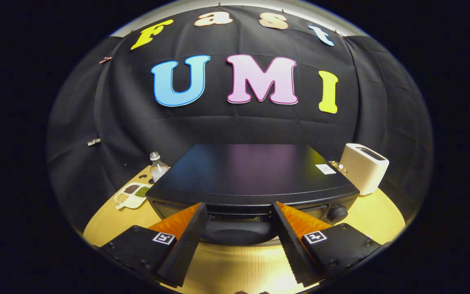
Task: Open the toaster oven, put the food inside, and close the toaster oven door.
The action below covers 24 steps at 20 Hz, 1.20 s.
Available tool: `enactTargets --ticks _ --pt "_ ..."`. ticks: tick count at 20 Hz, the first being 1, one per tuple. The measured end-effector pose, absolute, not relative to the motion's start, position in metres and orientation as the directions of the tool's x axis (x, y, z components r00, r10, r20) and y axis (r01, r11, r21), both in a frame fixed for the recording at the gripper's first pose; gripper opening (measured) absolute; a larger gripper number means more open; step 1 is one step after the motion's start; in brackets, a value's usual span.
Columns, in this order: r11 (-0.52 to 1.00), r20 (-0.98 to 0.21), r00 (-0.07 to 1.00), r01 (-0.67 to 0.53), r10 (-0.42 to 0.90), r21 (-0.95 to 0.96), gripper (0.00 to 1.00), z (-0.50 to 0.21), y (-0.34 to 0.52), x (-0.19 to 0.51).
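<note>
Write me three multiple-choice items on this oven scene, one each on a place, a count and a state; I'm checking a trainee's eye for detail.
1. Where is the white toaster?
A. Right of the black oven
B. On top of the oven
C. Between the fingers

2. How many compartments does the white dish of grains show?
A. One
B. Three
C. Six

3. How does the gripper stand?
A. Shut on the bottle
B. Open, fingers either side of the oven's door handle
C. Shut on the knob

Answers: 1 A, it sits on the table beside the oven; 2 B, three fillings show; 3 B, a wide gap separates the fingers.
</note>
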<state>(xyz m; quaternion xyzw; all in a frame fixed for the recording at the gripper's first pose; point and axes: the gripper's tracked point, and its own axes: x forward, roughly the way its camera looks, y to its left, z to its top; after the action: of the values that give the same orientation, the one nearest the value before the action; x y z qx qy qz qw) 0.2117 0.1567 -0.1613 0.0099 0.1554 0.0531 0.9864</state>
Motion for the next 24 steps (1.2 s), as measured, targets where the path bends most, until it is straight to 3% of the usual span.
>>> enactTargets --ticks 15,24 --pt "0.991 -0.363 0.922 -0.132 0.133 0.028 0.98 -0.189 0.153 0.145" --pt "0.983 -0.521 0.839 -0.184 0.156 -0.001 0.98 -0.261 0.147 0.086"
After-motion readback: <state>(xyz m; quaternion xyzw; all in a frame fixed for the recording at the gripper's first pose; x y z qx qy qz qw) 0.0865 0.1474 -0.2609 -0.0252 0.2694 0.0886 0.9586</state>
